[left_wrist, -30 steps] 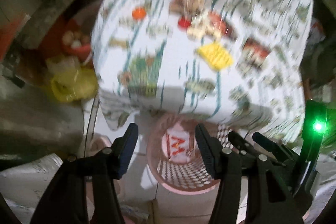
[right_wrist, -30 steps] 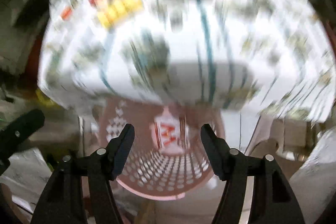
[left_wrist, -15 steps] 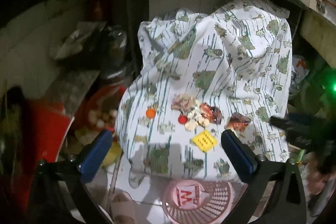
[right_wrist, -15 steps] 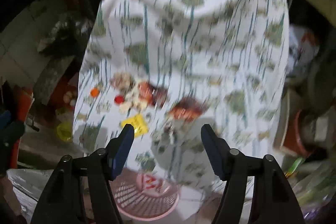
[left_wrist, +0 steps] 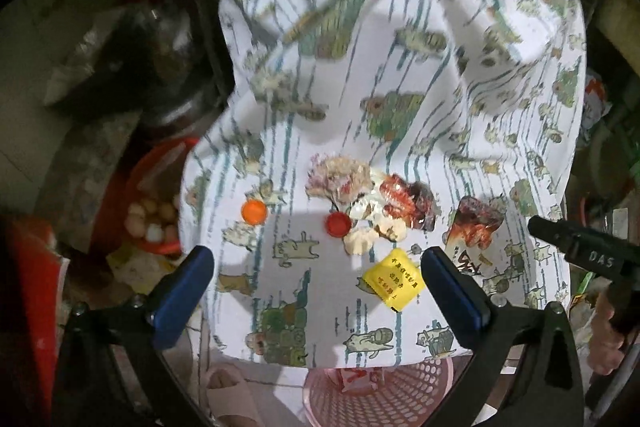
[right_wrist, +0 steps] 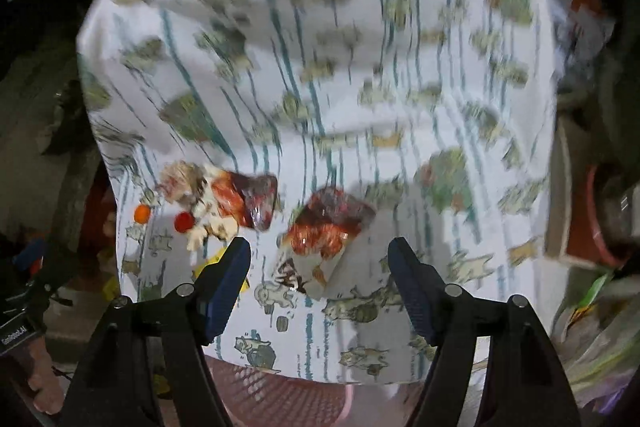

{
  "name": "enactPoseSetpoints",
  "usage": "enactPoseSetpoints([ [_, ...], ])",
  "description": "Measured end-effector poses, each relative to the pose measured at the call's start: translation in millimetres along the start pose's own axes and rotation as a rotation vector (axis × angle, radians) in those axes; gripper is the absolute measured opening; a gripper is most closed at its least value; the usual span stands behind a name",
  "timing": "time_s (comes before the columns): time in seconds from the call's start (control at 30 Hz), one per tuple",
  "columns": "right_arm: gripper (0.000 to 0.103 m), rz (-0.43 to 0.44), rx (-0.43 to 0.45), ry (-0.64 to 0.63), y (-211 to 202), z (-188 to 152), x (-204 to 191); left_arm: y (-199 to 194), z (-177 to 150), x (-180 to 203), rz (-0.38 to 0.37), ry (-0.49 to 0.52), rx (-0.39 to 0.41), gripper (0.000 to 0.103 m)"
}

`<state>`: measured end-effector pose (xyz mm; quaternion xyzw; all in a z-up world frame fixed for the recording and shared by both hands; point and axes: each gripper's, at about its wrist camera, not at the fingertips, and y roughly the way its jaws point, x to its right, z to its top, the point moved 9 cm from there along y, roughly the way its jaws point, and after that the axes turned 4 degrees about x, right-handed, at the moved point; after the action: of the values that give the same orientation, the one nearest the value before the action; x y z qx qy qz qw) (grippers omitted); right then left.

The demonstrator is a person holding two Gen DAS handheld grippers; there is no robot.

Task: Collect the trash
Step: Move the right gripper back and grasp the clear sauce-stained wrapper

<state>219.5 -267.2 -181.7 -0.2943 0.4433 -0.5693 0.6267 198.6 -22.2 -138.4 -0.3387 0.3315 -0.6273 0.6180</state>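
A table under a white patterned cloth holds trash: an orange cap, a red cap, crumpled tissue, a red-brown wrapper, a second wrapper and a yellow packet. My left gripper is wide open and empty, above the table's near edge. My right gripper is open and empty, just in front of the second wrapper. A pink perforated basket stands on the floor below the table edge.
A red bucket with round pale things sits left of the table. Dark clutter and jars stand at the back left. Bags and a red container crowd the right side. The basket's rim shows under the cloth.
Both grippers have risen from the basket and now face the tabletop trash. The left jaws have opened wider. The right gripper has moved closer to the second wrapper.
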Motion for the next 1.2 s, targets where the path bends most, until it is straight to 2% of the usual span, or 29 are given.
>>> enactPoseSetpoints([
  [0.13,0.073,0.019,-0.093,0.060,30,-12,4,25,0,0,-0.031,-0.026,-0.058,0.103],
  [0.23,0.073,0.004,-0.125,0.087,49,-20,10,41,6,0,0.003,0.011,-0.069,0.103],
  [0.33,0.067,-0.070,-0.166,0.074,68,-23,15,48,10,1,-0.001,0.026,-0.083,0.103],
  [0.4,0.064,-0.099,-0.160,0.100,71,-19,18,49,12,0,-0.004,0.023,-0.081,0.103],
  [0.53,0.063,-0.142,-0.103,0.357,67,-22,34,46,15,-1,-0.017,0.012,-0.076,0.103],
  [0.57,0.063,-0.186,-0.083,0.370,66,-25,38,45,16,0,-0.020,0.011,-0.073,0.103],
  [0.63,0.063,-0.301,-0.058,0.303,66,-32,37,42,18,3,-0.013,0.019,-0.060,0.103],
  [0.67,0.063,-0.271,-0.090,0.248,73,-35,28,41,18,4,-0.011,0.022,-0.056,0.103],
  [0.73,0.063,-0.117,-0.187,0.201,86,-44,8,38,17,7,-0.029,0.023,-0.059,0.103],
  [0.8,0.063,-0.087,-0.241,0.208,89,-55,7,36,15,10,-0.050,0.030,-0.062,0.103],
  [0.9,0.063,-0.035,-0.196,0.263,81,-63,16,37,10,13,-0.040,0.060,-0.073,0.103],
  [0.97,0.063,-0.042,-0.173,0.259,80,-65,23,42,6,12,-0.030,0.065,-0.088,0.103],
  [1.1,0.059,0.026,-0.183,0.253,85,-56,18,54,-3,13,-0.028,0.049,-0.130,0.103],
  [1.13,0.056,0.027,-0.178,0.246,88,-51,16,57,-5,14,-0.035,0.047,-0.142,0.103],
  [1.2,0.040,0.046,-0.173,0.258,91,-47,15,63,-8,19,-0.049,0.053,-0.164,0.103],
])
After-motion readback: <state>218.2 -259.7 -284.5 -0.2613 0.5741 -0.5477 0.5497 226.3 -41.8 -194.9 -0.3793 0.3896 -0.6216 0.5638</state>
